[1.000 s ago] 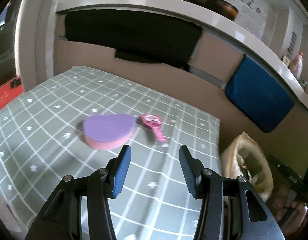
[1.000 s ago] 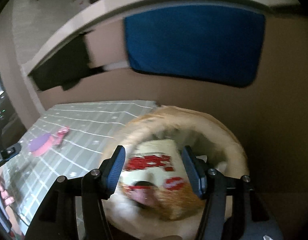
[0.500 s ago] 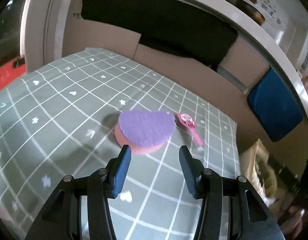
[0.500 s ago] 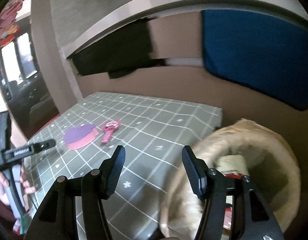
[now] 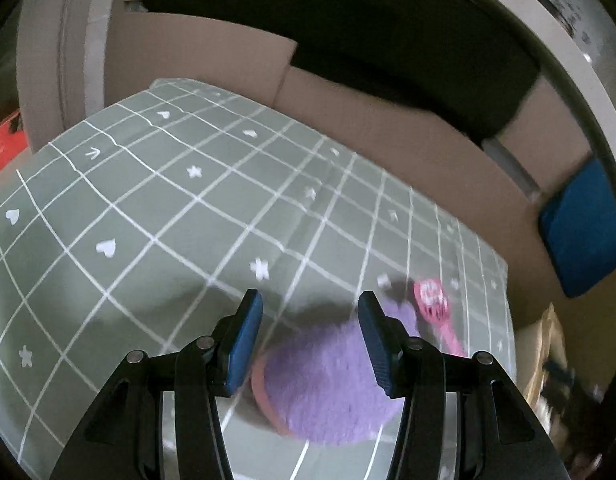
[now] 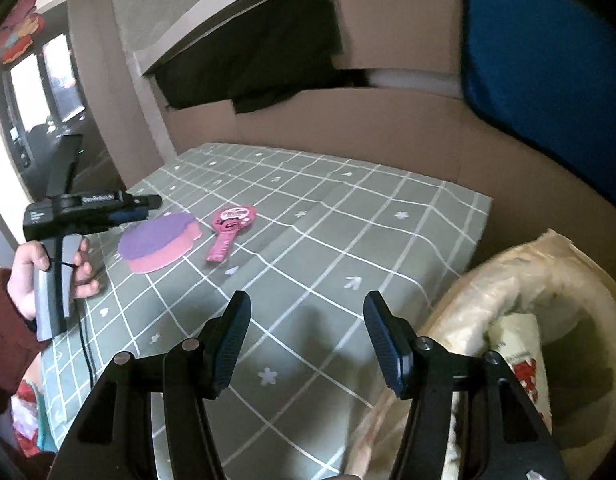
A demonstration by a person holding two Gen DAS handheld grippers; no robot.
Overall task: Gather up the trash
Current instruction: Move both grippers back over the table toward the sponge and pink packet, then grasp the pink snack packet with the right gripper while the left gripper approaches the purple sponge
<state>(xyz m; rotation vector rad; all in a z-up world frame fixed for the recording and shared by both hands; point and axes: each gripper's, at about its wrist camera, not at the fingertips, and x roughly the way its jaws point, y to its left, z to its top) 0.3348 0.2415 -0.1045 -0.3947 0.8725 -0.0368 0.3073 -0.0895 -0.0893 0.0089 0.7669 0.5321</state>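
Surface: green checked tablecloth with white grid lines, hearts, stars and arrows; cardboard panels stand behind it.
Count: one purple-and-pink sponge, one pink toy mirror, one lined trash basket, two grippers.
Sponge: flat on the cloth, purple face up, just beside the mirror; in the left wrist view it lies under the finger gap.
Mirror: long axis runs diagonally, round head toward the cardboard, handle toward the near edge.
Basket: off the table's right edge, a red-printed wrapper inside.
Left gripper: fingers apart, empty, low over the sponge.
Right gripper: fingers apart, empty, above the cloth beside the basket.
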